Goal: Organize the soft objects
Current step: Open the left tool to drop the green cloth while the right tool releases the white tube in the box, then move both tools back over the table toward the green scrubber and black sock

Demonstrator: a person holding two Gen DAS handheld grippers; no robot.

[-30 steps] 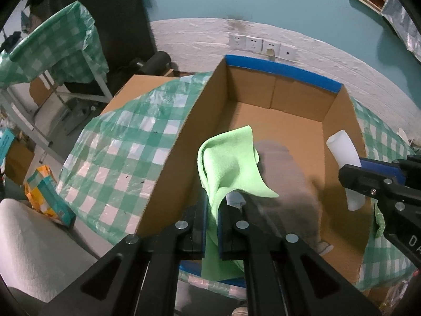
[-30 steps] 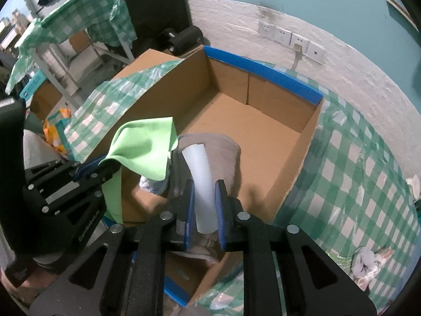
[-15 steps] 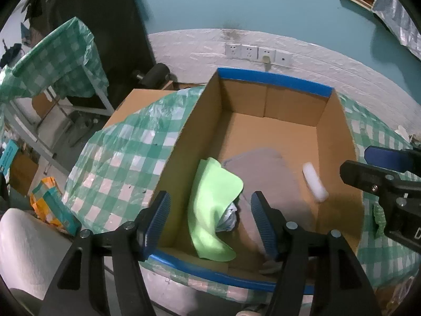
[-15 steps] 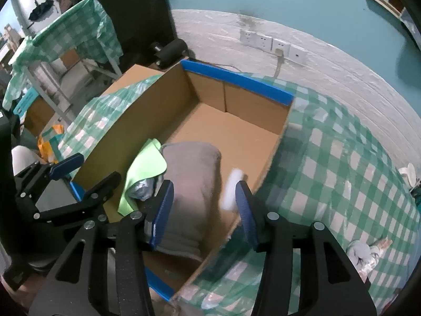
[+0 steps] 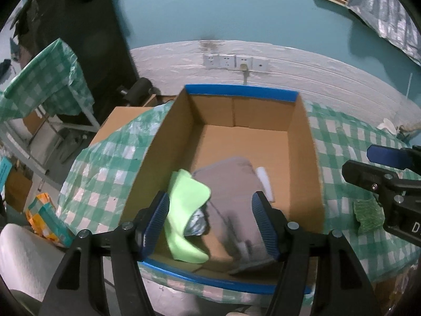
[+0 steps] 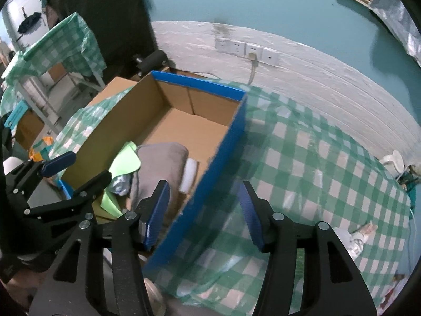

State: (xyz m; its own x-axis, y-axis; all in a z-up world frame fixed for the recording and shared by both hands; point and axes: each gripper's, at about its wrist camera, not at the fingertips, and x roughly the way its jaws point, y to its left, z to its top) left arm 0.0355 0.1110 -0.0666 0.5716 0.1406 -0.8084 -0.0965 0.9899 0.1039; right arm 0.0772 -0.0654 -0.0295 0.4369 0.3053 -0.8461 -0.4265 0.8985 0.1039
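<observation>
Cardboard box (image 5: 171, 142) with blue-taped rim on a green checked tablecloth (image 6: 315, 163), lime green cloth (image 5: 184, 205), grey cloth (image 5: 231, 184) and white roll (image 5: 264, 181) lying at the box's near end, left gripper (image 5: 210, 221) and right gripper (image 6: 202, 210) just released, jaws spread, nothing between them

Cloths (image 6: 160, 163) in box (image 6: 218, 152) (blue-edged).

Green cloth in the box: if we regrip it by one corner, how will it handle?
Likely floppy: the green cloth lies folded and draped over a crinkled silver item inside the cardboard box, so it would probably hang limp from one corner. It looks thin, so probably light. It may drag across the gray towel beside it rather than slide cleanly.
</observation>
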